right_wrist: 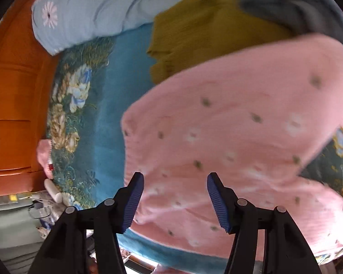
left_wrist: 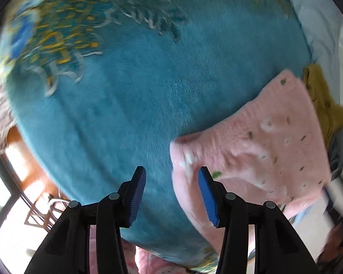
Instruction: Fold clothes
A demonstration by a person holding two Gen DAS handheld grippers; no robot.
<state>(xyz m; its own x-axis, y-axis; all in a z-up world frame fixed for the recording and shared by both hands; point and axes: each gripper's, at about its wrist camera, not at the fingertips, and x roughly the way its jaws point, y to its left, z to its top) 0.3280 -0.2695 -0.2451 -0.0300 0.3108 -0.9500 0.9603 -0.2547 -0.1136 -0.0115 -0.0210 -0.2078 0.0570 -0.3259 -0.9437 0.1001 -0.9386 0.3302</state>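
The pink garment (right_wrist: 228, 137), fleecy and dotted with small dark and white marks, lay spread flat on the teal blanket (left_wrist: 130, 86) that covered the bed, close to that blanket's near edge and with one of its corners toward the open middle of the blanket; lying flat like that suited folding, which looked not yet begun. The right gripper (right_wrist: 175, 202) pointed steeply down over the garment's near portion, its jaws partly apart and gripping nothing, probably lined up to pinch an edge. The left gripper (left_wrist: 172, 196) hung above the garment's corner, one blue pad over bare blanket and the other over pink cloth, also part open and empty, as though bracketing that corner to lift it. A mustard garment (right_wrist: 205, 32) and a pale blue quilt (right_wrist: 98, 6) sat bunched at the blanket's far edge, likely pushed aside to leave working room. Both views were blurred.
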